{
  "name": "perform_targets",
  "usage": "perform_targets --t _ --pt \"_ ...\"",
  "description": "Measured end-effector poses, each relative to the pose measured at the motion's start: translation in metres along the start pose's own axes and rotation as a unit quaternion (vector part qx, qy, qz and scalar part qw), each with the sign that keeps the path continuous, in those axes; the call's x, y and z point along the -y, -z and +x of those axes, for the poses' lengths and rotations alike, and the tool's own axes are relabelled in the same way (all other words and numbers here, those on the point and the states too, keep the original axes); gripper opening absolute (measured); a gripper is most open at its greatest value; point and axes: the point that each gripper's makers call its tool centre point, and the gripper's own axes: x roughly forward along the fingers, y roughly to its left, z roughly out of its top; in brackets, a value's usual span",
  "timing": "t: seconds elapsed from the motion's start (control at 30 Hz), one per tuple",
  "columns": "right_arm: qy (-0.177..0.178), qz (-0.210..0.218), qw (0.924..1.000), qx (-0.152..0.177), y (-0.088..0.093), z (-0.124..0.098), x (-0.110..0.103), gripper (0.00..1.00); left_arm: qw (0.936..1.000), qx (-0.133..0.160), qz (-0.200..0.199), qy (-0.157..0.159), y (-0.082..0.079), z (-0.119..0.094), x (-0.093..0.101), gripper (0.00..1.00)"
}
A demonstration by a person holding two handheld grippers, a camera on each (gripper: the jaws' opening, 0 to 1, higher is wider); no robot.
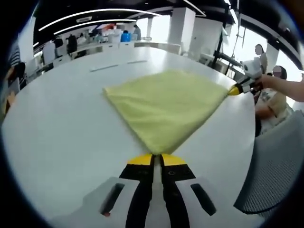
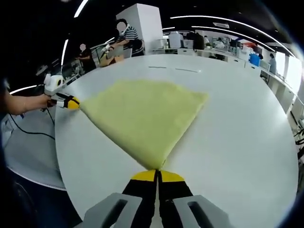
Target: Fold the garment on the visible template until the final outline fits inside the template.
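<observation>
Left claw (image 1: 157, 159) and right claw (image 2: 157, 175) each clamp an opposite corner of the yellow garment (image 1: 166, 104), stretched between them across the counter (image 1: 61, 142)

Both tools: black jaws w/ yellow tips, grey-white bodies—left tool (image 1: 157, 159), right tool (image 2: 156, 175).

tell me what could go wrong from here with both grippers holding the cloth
1. Each gripper, left and right, pinches only a corner tip of the yellow cloth; a hard pull may slip one free.
2. The right-held corner sits close to the table edge, so a dropped corner could hang over the side.
3. No template outline can be made out on the table, so the fold may land misaligned.
</observation>
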Motion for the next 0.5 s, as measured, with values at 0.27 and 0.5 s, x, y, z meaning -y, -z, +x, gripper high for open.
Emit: perform_targets --t 0.27,0.5 --pt "0.003 -0.001 0.9996 0.029 -0.013 -0.004 -0.003 0.28 1.0000 0.008 0.000 0.000 -0.005 -0.001 0.003 0.27" --pt "-0.002 -0.015 0.9986 0.052 -0.029 -0.010 -0.009 0.52 0.9996 0.026 -0.007 -0.008 -0.017 -0.006 0.005 0.49"
